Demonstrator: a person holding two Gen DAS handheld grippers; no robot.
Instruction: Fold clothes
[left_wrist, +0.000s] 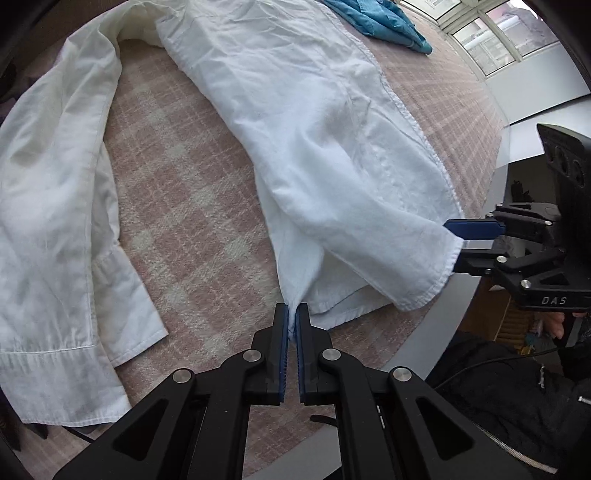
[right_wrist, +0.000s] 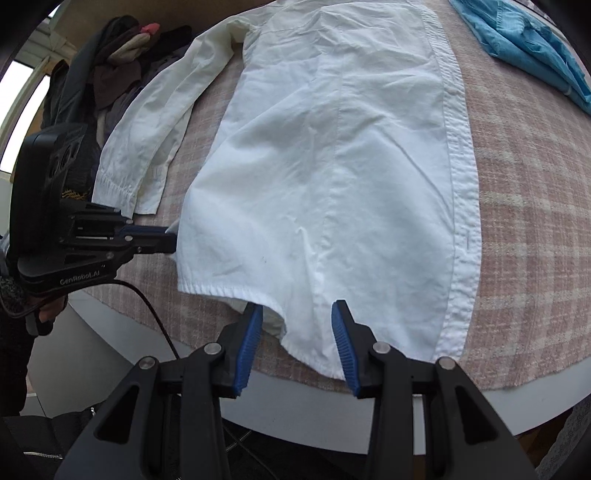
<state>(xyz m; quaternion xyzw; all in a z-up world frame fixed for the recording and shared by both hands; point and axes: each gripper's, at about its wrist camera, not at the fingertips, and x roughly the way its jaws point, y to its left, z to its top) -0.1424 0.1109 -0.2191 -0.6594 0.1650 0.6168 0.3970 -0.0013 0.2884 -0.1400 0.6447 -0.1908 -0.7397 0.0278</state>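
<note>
dark clothes (right_wrist: 122, 62) lie heaped at the far left of the counter (right_wrist: 369, 402), a pale round surface covered by a pink and cream checked cloth (left_wrist: 184, 206). next comes the white shirt (right_wrist: 332, 166), spread flat on the cloth with its hem toward the near edge. its long sleeve (left_wrist: 55, 221) stretches out to the left, apart from the body, with the cuff lying near the counter's edge.

the left gripper (left_wrist: 291, 321) meets the left corner of the shirt's hem. its blue-padded fingers (left_wrist: 282, 350) are pressed nearly together, clenched on a thin fold of white fabric. the right wrist view shows the same gripper coming in from the side, its tips touching the shirt's edge, with a person's hand (right_wrist: 48, 312) around the handle and a black cable trailing off it.

further right, the right gripper (right_wrist: 297, 314) sits at the middle of the hem. its fingers (right_wrist: 345, 343) are spread wide, released, with the curved shirt tail lying between them; neither pad presses on the fabric. in the left wrist view this gripper reaches the hem corner from the right side.

along the shirt's right side runs the stitched button placket. beyond it, at the far right of the counter, a crumpled blue garment (right_wrist: 528, 44) lies well apart from the shirt. windows (left_wrist: 491, 33) show behind it.
</note>
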